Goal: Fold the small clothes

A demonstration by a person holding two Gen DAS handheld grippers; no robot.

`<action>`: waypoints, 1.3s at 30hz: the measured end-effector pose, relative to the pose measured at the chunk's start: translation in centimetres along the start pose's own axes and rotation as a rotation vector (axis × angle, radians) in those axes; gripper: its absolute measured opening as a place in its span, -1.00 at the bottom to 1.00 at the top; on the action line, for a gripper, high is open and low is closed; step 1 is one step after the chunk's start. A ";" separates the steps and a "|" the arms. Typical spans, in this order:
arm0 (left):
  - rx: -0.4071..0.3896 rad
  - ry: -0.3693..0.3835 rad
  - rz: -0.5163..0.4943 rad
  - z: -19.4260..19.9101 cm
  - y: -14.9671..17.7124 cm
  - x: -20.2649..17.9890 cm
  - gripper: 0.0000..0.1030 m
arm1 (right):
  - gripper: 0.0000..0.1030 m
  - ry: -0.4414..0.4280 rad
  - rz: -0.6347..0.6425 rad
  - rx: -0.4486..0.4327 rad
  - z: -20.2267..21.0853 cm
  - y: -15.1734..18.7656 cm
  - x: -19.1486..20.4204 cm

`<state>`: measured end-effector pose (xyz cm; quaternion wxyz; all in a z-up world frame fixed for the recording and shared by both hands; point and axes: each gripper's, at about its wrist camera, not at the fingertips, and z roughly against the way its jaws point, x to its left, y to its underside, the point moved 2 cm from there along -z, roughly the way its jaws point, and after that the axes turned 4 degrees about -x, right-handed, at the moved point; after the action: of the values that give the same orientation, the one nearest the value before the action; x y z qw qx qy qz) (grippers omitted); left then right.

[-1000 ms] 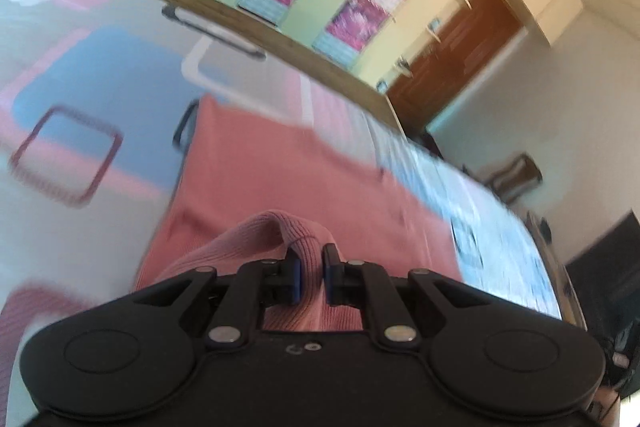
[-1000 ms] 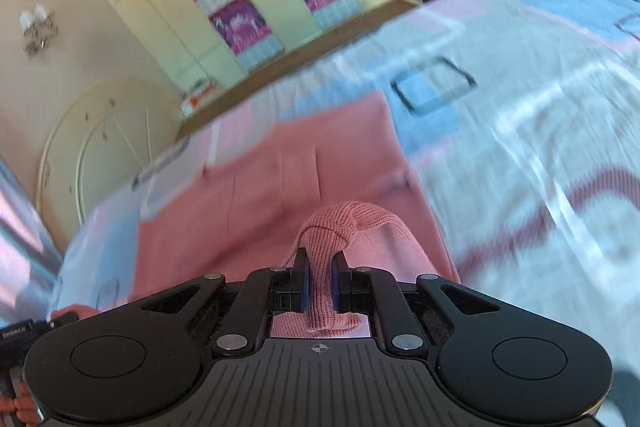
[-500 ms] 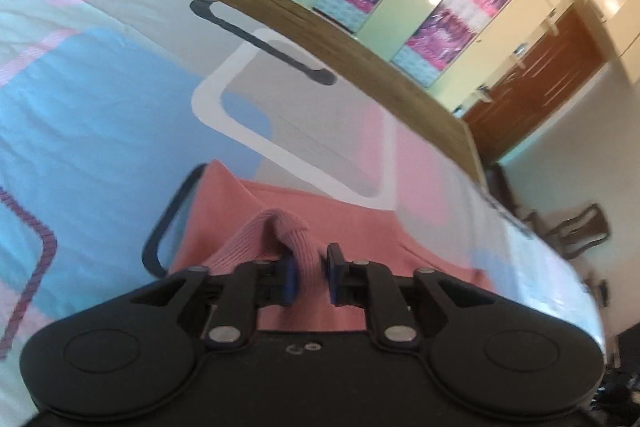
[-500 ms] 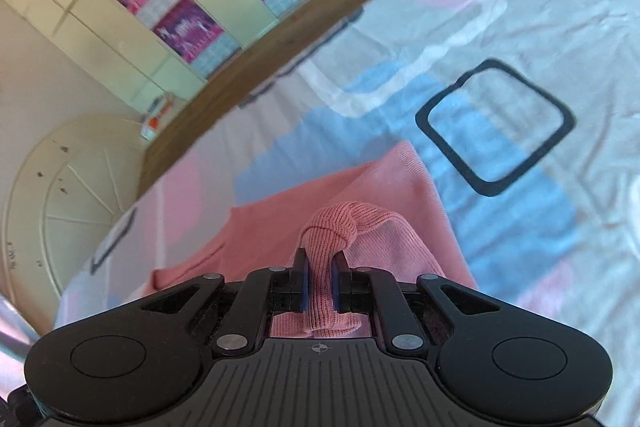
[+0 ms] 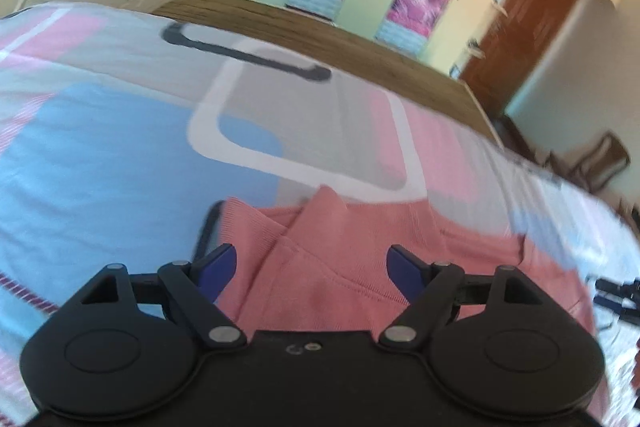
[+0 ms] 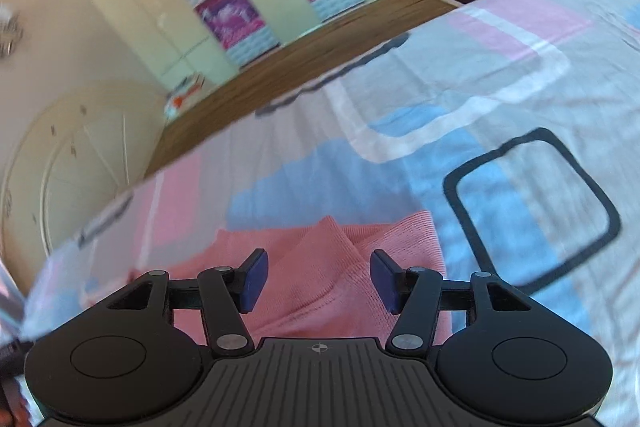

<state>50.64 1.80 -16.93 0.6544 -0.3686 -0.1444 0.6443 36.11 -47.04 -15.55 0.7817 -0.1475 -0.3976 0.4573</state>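
Both tongs, left [image 5: 311, 273] and right [image 6: 317, 279], have just been opening, gaping wide over the folded pink knit garment [image 5: 344, 267] on the patterned bed [image 5: 120, 155], gripping nothing

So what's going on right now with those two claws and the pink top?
Left gripper and right gripper: jaws just opened, nothing pinched. Pink top lies folded over on the bedspread, under both. Nothing in the way.
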 end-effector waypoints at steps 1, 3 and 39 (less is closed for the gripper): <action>0.012 -0.010 -0.012 -0.9 0.1 -0.2 0.51 | 0.09 0.003 0.030 0.011 -0.6 0.2 0.2; 0.020 -0.030 -0.018 -2.2 0.4 -0.3 0.34 | 0.09 0.016 0.095 0.019 -1.5 0.5 0.6; -0.129 -0.135 -0.149 -2.6 3.7 -2.1 -0.72 | -0.88 0.221 0.411 -0.064 -5.0 2.3 1.5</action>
<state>49.32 -1.37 -20.57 0.6643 -0.3540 -0.2562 0.6064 38.91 -43.90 -19.37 0.7059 -0.2992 -0.2855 0.5751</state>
